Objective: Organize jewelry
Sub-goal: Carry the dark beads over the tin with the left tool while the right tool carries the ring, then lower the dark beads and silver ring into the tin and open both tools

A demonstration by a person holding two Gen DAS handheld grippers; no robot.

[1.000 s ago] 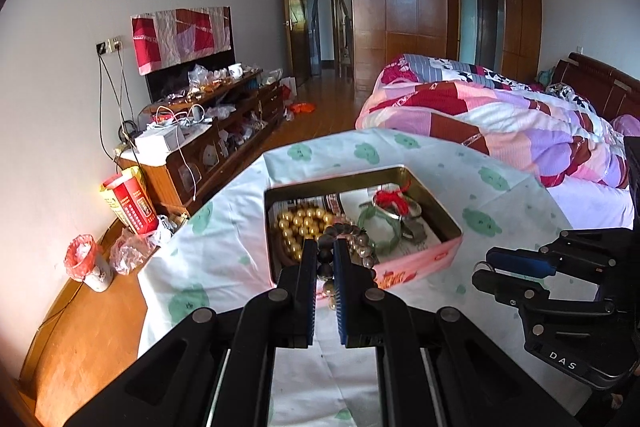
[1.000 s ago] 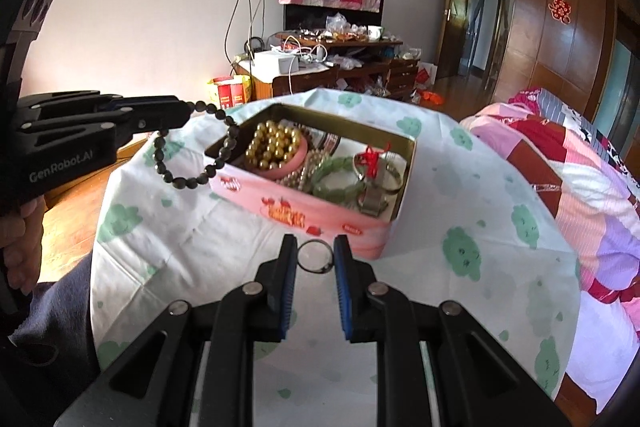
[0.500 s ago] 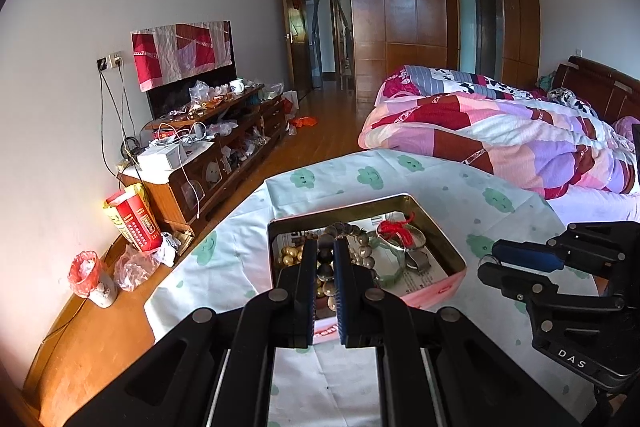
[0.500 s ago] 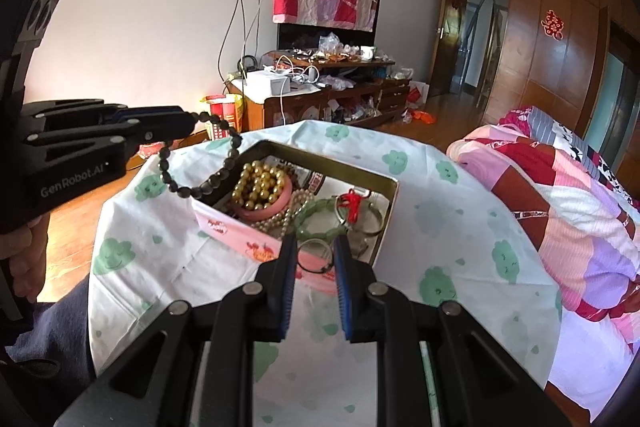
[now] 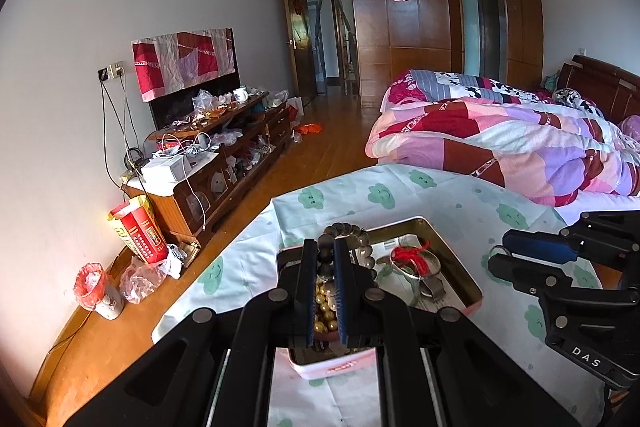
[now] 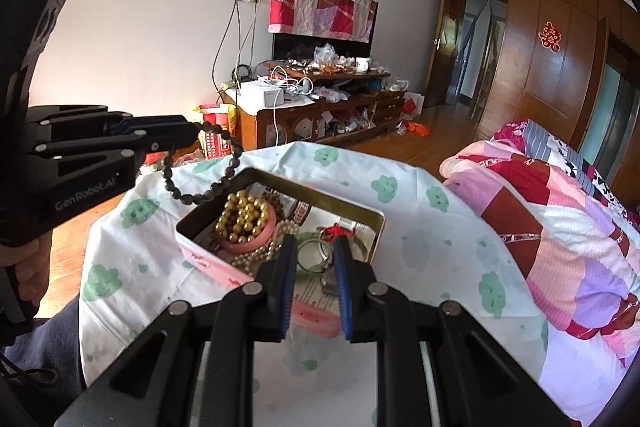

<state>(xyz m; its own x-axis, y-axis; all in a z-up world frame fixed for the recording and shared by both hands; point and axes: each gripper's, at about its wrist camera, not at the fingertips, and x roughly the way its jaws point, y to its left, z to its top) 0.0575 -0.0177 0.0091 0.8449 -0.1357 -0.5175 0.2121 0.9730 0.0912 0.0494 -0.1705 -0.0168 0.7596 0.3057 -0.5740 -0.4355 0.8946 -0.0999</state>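
A pink jewelry tin (image 6: 256, 277) with a gold inside stands open on the table; it also shows in the left wrist view (image 5: 472, 291). It holds gold beads (image 6: 242, 217), pearls, a green bangle and a red-tasselled piece (image 5: 414, 255). My left gripper (image 5: 325, 247) is shut on a dark bead bracelet (image 6: 208, 187) that hangs over the tin's left corner. My right gripper (image 6: 315, 245) is shut on a thin metal ring (image 6: 310, 253) and holds it over the tin.
The table wears a white cloth with green clouds (image 6: 384, 187). A bed with a patchwork quilt (image 5: 500, 135) lies to the right. A cluttered wooden TV cabinet (image 5: 216, 163) stands along the left wall. Wood floor lies between them.
Both grippers have moved forward over the tin. The bracelet now hangs above the tin's corner and the ring is above the tin's inside instead of in front of it.
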